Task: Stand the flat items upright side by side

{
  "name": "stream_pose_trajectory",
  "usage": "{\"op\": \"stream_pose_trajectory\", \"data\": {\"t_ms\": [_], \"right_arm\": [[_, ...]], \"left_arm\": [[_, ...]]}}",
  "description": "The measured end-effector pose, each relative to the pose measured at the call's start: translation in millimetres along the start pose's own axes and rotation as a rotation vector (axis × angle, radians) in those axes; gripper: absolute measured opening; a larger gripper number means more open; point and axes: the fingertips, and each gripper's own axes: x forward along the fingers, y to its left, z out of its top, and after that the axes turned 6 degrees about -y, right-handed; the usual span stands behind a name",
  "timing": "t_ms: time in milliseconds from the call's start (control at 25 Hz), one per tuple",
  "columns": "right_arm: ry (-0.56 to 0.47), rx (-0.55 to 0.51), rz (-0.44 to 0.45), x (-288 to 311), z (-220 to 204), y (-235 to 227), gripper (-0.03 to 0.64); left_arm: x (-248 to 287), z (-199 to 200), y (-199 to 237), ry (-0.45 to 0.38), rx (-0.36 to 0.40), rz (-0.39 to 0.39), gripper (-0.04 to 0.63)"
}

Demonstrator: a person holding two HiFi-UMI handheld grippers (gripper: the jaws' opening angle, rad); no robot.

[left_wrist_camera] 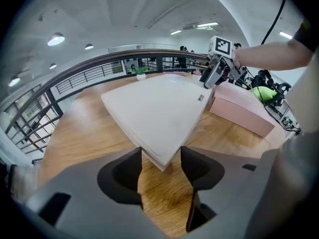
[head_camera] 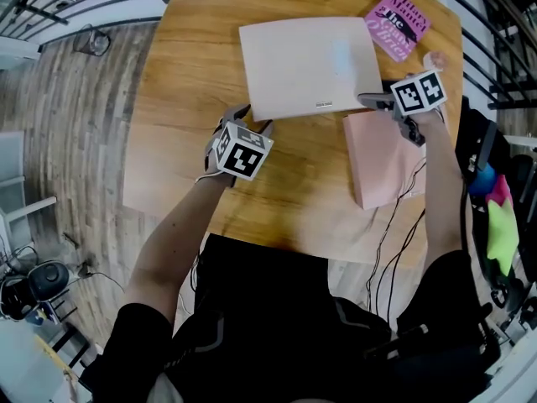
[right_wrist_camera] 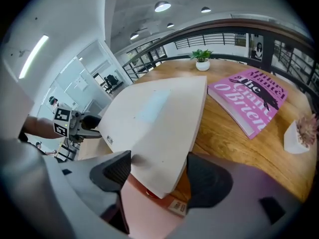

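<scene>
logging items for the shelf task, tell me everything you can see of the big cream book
The cream book is large, flat and rectangular, with a plain matte cover, a small dark label by its near edge and layered page edges. It lies on the wooden table, its near right corner over the pink flat item. The left gripper straddles its near left corner, the right gripper the near right one, jaws apart.

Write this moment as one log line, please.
left tongs: open, astride white book corner | right tongs: open, astride other near corner | book: not yet upright
</scene>
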Motion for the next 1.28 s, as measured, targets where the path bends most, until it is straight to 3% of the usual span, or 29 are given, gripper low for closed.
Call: {"op": "stream_pose_trajectory", "data": {"t_ms": [280,720,880,1080,1280], "right_arm": [[-0.080,-0.028,-0.016,-13,20,24,0.345],[-0.195,-0.151,-0.099,-47,72,88,0.331],[-0.218,-0.237,-0.139,-62,97,121,0.328],[-0.176,-0.406,-0.216,-71,122,163,0.334],[-0.202,-0.495,-0.259,-78,151,200,0.316]], "left_arm": [[-5,-8,13,0.010,0.009,0.018,0.258],[-16,-24,33,0.056,-0.074,-0.039,0.249],[-17,-32,38,0.089,-0.063,-0.058,0.238],[-16,-38,41,0.100,-0.099,-0.088,0.235],[-12,-44,41,0.111,-0.034,-0.131,0.213]]}}
